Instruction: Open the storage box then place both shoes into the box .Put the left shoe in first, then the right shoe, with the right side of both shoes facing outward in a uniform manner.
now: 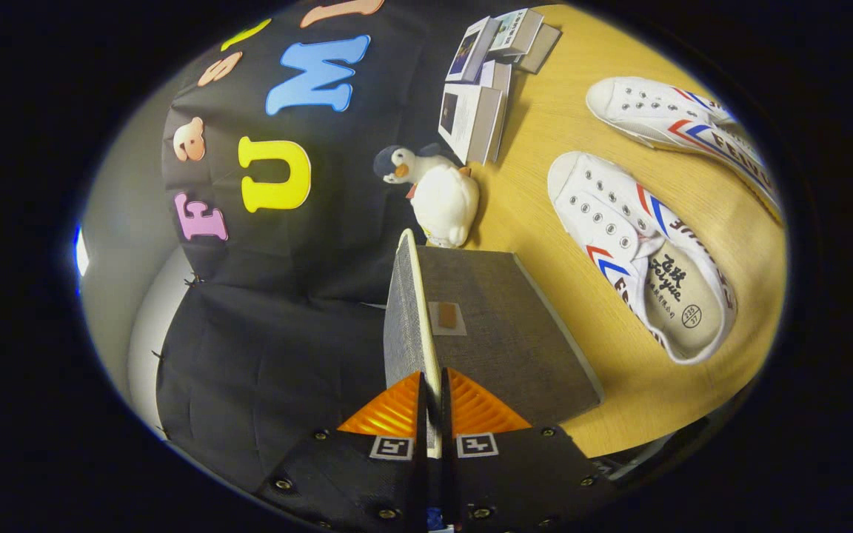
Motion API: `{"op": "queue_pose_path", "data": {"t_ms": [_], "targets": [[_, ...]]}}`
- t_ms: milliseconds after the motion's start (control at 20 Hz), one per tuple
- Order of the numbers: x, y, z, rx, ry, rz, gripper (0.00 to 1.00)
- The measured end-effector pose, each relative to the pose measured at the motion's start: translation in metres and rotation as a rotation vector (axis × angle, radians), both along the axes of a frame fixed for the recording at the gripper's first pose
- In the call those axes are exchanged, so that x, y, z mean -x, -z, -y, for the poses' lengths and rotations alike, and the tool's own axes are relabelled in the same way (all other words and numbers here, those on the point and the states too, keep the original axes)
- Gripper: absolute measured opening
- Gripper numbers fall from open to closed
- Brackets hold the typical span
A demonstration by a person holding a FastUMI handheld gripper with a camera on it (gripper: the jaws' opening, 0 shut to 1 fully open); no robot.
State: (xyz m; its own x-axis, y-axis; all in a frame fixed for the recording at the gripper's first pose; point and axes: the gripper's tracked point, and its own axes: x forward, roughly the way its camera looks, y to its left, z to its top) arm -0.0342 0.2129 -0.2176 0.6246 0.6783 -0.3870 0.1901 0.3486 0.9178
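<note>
On the light wooden table (589, 311), the gripper (432, 403) is clenching the grey fabric storage box's thin lid (417, 296); two white canvas shoes (637, 244) are lying beside the box, near a plush penguin (437, 189).

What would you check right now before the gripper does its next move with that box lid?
1. Gripper pinching the lid: ok, both fingers press its edge.
2. Lid lifted off the storage box: ok, swung up.
3. Both shoes within sight: ok, near shoe and far shoe lie on the table.
4. Plush penguin away from the lid's swing: cannot tell.
5. Box interior free: cannot tell.
</note>
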Motion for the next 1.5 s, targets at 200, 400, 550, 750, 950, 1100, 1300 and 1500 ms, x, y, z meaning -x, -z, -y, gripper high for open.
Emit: {"op": "queue_pose_path", "data": {"t_ms": [200, 400, 550, 750, 950, 1100, 1300, 1500], "targets": [[0.005, -0.016, -0.004, 0.046, -0.066, 0.048, 0.07], [0.003, -0.053, -0.020, 0.053, -0.134, 0.133, 0.07], [0.000, -0.074, -0.031, 0.052, -0.164, 0.174, 0.07], [-0.003, -0.101, -0.050, 0.045, -0.195, 0.207, 0.07], [-0.004, -0.129, -0.078, 0.047, -0.232, 0.252, 0.07], [-0.004, -0.147, -0.106, 0.055, -0.267, 0.290, 0.07], [-0.001, -0.158, -0.147, 0.061, -0.319, 0.331, 0.07], [0.002, -0.158, -0.188, 0.044, -0.372, 0.336, 0.07]]}}
